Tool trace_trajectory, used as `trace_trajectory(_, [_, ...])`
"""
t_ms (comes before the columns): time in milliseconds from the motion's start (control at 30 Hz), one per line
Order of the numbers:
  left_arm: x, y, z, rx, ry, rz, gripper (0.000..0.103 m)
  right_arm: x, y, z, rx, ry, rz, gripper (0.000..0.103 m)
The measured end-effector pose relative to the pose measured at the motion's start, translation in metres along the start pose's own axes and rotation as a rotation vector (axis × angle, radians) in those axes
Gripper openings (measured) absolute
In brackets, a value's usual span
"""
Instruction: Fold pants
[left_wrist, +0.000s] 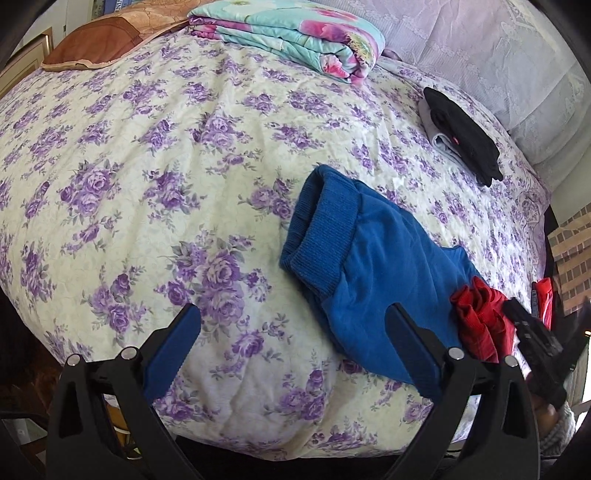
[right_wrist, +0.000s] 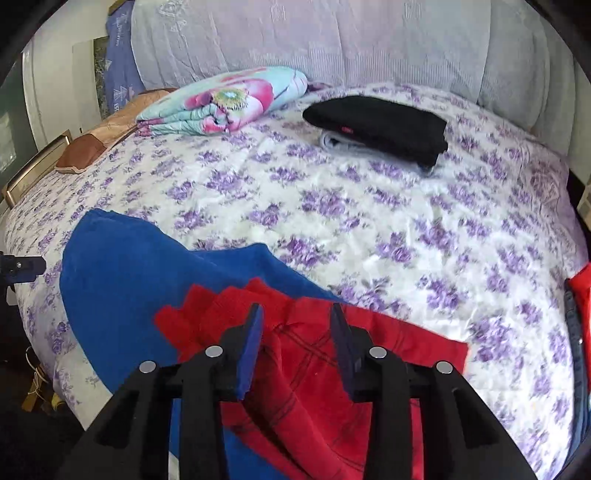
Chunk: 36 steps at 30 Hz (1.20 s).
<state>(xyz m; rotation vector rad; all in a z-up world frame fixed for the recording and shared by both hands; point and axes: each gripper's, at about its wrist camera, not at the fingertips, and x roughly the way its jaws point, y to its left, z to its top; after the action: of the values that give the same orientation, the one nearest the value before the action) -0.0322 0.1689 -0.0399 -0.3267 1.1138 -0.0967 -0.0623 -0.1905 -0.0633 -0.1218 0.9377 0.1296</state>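
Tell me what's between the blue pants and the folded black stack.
Only bare floral bedspread between the blue pants and the black stack, clearest in the right wrist view.

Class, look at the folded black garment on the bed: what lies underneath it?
Under the black garment sits a pale grey-blue folded piece, its edge peeking out on the floral bedspread. How far it extends beneath, or whether anything else is there, is hidden.

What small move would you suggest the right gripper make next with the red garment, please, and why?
Probably lower the right gripper and close it on the red garment. Its jaws stand open directly over the bunched red fabric, which lies partly on the blue pants, and neither it nor the open left gripper holds anything yet.
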Motion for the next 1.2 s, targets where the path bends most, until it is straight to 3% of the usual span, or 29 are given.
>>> trace_trajectory(33, [0.0, -0.001, 0.0, 0.003, 0.001, -0.001, 0.098, 0.018, 0.007, -0.008, -0.048, 0.079, 0.015, 0.038])
trace_trajectory(133, [0.006, -0.004, 0.001, -0.006, 0.018, -0.017, 0.098, 0.022, 0.014, -0.024, -0.094, 0.036, -0.001, 0.043])
trace_trajectory(367, [0.036, -0.005, 0.014, -0.083, 0.048, -0.097, 0.098, 0.021, 0.007, -0.022, -0.075, 0.051, 0.047, 0.044])
trace_trajectory(533, [0.054, -0.001, 0.02, -0.204, 0.049, -0.224, 0.096, 0.024, 0.006, -0.021, -0.083, 0.05, 0.054, 0.044])
trace_trajectory(600, [0.057, -0.002, 0.02, -0.222, 0.049, -0.255, 0.075, 0.024, 0.006, -0.02, -0.082, 0.055, 0.058, 0.044])
trace_trajectory(700, [0.06, 0.005, 0.021, -0.254, 0.04, -0.261, 0.063, 0.024, 0.005, -0.02, -0.081, 0.058, 0.061, 0.044])
trace_trajectory(767, [0.065, 0.01, 0.022, -0.27, 0.048, -0.278, 0.063, 0.024, 0.005, -0.019, -0.083, 0.061, 0.062, 0.045])
trace_trajectory(900, [0.074, 0.011, 0.025, -0.247, 0.035, -0.344, 0.086, 0.025, 0.005, -0.019, -0.086, 0.064, 0.063, 0.045])
trace_trajectory(967, [0.075, 0.004, 0.025, -0.229, 0.017, -0.329, 0.088, 0.025, 0.006, -0.019, -0.086, 0.063, 0.063, 0.045])
trace_trajectory(1033, [0.074, -0.003, 0.023, -0.196, 0.006, -0.291, 0.066, 0.025, 0.005, -0.019, -0.086, 0.062, 0.065, 0.045])
trace_trajectory(1100, [0.071, -0.002, 0.024, -0.183, 0.02, -0.342, 0.038, 0.024, 0.004, -0.019, -0.084, 0.06, 0.071, 0.045])
trace_trajectory(1200, [0.057, -0.005, 0.026, -0.164, -0.009, -0.338, 0.031, 0.023, 0.004, -0.018, -0.093, 0.059, 0.078, 0.045])
